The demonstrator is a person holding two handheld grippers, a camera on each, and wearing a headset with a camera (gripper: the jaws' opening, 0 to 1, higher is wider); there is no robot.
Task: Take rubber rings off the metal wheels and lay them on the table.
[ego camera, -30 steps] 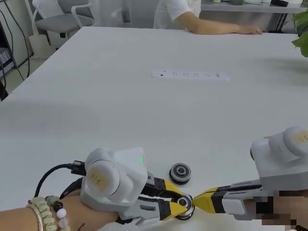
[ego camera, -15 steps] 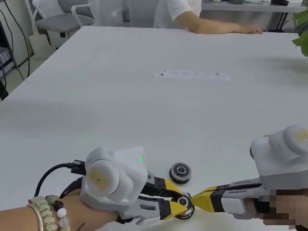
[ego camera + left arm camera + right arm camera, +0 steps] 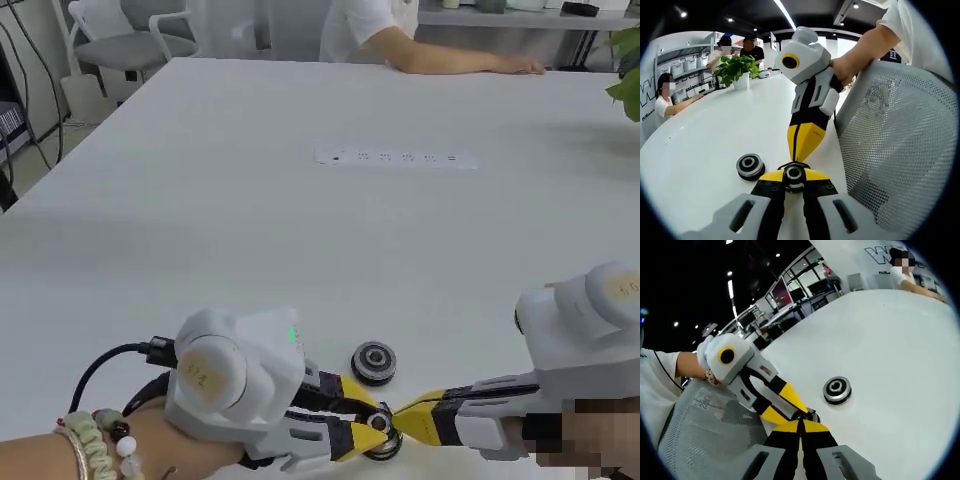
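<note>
- The left gripper [image 3: 794,174] has its jaws clamped on a metal wheel [image 3: 794,178].
- The right gripper [image 3: 801,422] has its jaws nearly together, tips at that wheel's rim; I cannot tell whether they grip anything.
- A second wheel [image 3: 374,361] lies on the table [image 3: 300,230], at twelve o'clock from the held one in the head view.

An open-plan office: a long white table [image 3: 200,200] with a socket strip [image 3: 395,156], swivel chairs [image 3: 120,40] far left, a potted plant [image 3: 737,69], shelves of bins [image 3: 684,66], ceiling strip lights [image 3: 785,12].
</note>
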